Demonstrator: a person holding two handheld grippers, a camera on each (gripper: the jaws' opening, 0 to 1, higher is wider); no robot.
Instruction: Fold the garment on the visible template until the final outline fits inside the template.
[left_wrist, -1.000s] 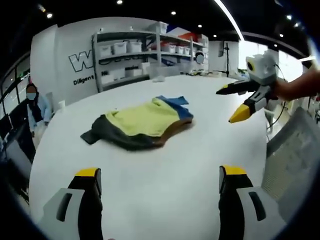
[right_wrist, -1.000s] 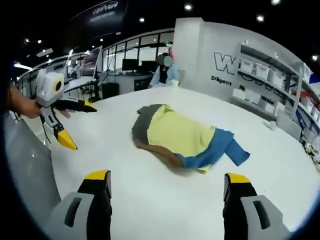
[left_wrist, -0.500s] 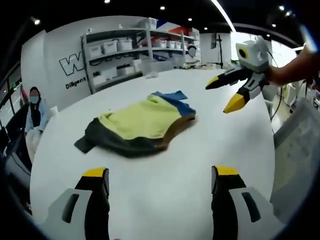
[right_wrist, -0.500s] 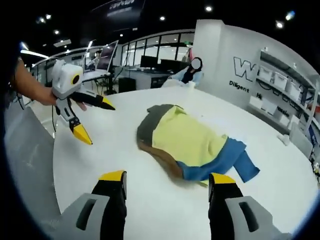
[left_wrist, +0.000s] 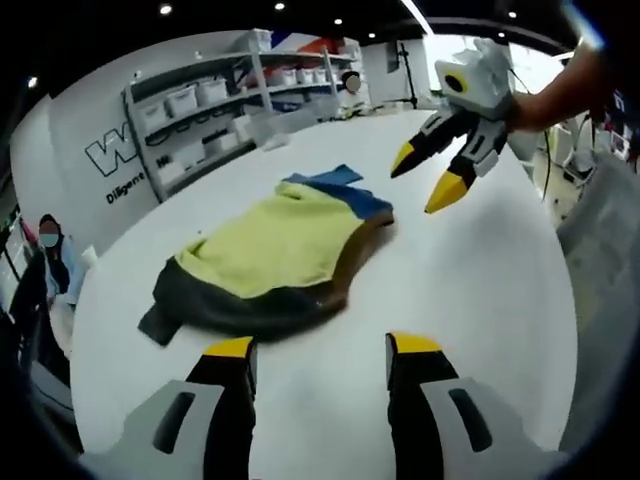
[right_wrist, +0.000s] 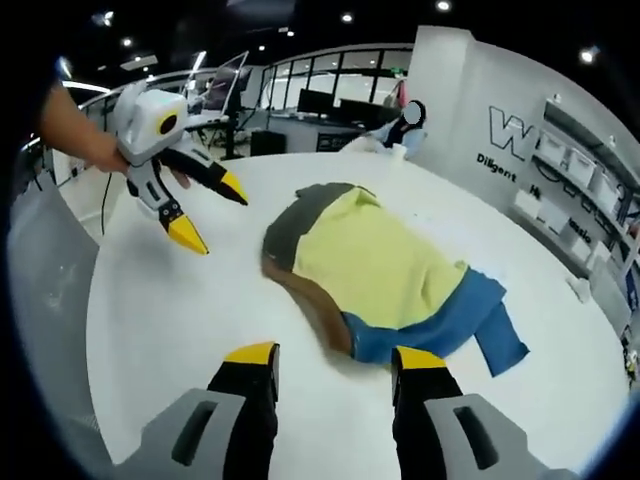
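Left gripper view, nearest: left gripper (left_wrist: 318, 352), yellow-tipped fingers (left_wrist: 232, 349) apart, nothing between them, hovering over bare white desk (left_wrist: 470, 290). Just past the fingertips lies the garment (left_wrist: 272, 255), a loosely bunched top, flat on the desk: yellow middle panel, dark grey end toward the left of the view, brown edge along the near side, blue part at the far end. Fingers not touching it. Beyond the garment, upper right, the right gripper (left_wrist: 428, 172) held in a hand (left_wrist: 560, 85), its fingers apart, empty, tips pointing down toward the blue end, above the desk and clear of the cloth. Far back: shelving (left_wrist: 215, 105) with white bins against a white wall, a seated person (left_wrist: 45, 270) at the left edge.

Right gripper view, nearest: right gripper (right_wrist: 332, 358), fingers (right_wrist: 418, 360) apart, empty, over the desk (right_wrist: 160, 320). The garment (right_wrist: 375, 270) lies right ahead of the tips, blue part nearest on the right, brown edge near, yellow in the middle, grey end farther away. Left of it, the left gripper (right_wrist: 208, 212) in a hand (right_wrist: 85, 135), fingers apart, empty, tips near the grey end but not touching. Far back: desks with monitors (right_wrist: 320, 100), windows, a seated person (right_wrist: 405, 125), white wall with dark lettering. Can't make out a template outline on the desk.
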